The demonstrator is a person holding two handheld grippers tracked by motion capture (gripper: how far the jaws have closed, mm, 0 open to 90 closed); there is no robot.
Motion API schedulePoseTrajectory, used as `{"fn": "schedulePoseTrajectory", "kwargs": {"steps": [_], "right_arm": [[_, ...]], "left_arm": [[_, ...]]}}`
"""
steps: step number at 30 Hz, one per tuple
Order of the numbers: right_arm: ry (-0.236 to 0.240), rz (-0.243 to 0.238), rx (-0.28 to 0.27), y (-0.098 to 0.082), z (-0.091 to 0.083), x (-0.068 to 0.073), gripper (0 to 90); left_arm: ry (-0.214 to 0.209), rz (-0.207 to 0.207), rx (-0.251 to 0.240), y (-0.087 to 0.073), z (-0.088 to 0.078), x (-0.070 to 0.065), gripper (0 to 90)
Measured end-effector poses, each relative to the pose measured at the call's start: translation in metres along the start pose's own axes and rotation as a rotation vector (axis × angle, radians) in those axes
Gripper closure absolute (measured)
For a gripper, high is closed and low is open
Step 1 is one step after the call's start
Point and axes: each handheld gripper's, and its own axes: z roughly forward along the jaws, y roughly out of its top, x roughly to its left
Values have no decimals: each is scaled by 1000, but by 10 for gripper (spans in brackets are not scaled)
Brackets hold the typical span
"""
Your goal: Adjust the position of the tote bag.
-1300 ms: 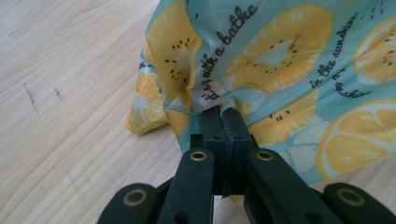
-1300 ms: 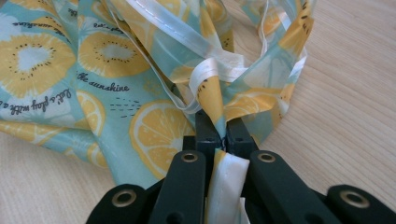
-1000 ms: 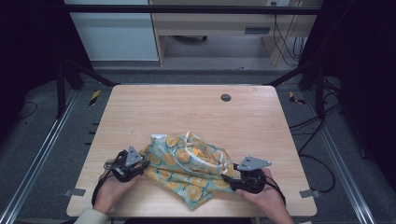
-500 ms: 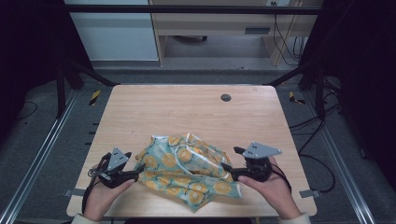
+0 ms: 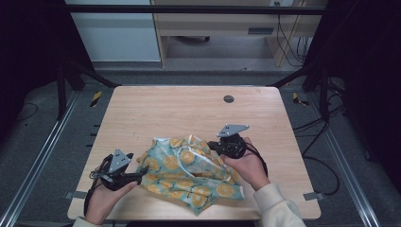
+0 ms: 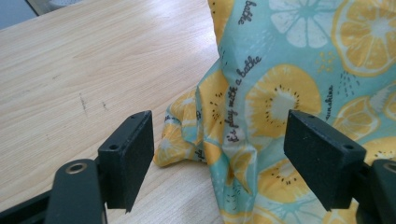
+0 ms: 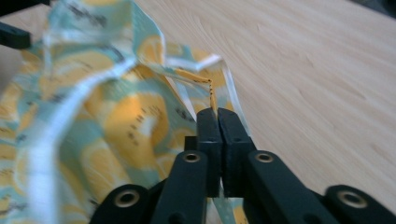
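Observation:
A crumpled teal cloth [image 5: 189, 175] printed with yellow citrus slices lies on the near half of the wooden table [image 5: 179, 109]. My left gripper [image 5: 137, 177] rests just off the cloth's left edge. Its jaws have just been opening and stand wide; in the left gripper view [image 6: 219, 135] a raised fold of the cloth [image 6: 280, 70] lies between and beyond the pads, untouched. My right gripper [image 5: 210, 145] is over the cloth's upper right part. Its jaws have just closed, and in the right gripper view [image 7: 217, 114] they pinch a thin hem of the cloth [image 7: 93, 107].
A small dark round grommet [image 5: 229, 99] sits in the tabletop at the far centre. Bare wood stretches behind the cloth to the far edge. A metal frame and cables run along both sides of the table.
My right gripper moved from the cloth's right edge up and inward over the cloth and shut on its hem. My left gripper drew back left from the cloth with open jaws.

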Motion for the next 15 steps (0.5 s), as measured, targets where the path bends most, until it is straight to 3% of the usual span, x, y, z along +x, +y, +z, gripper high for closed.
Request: {"fn": "schedulePoseTrajectory", "kwargs": {"steps": [5, 10, 15], "right_arm": [[11, -26, -80, 14, -18, 15, 900], [83, -64, -170, 22, -43, 47, 900], [155, -107, -154, 6, -44, 83, 900]], "left_arm": [[-4, -8, -16, 3, -4, -1, 253], [-8, -28, -48, 6, -12, 1, 280], [-3, -45, -76, 13, -24, 3, 319]]}}
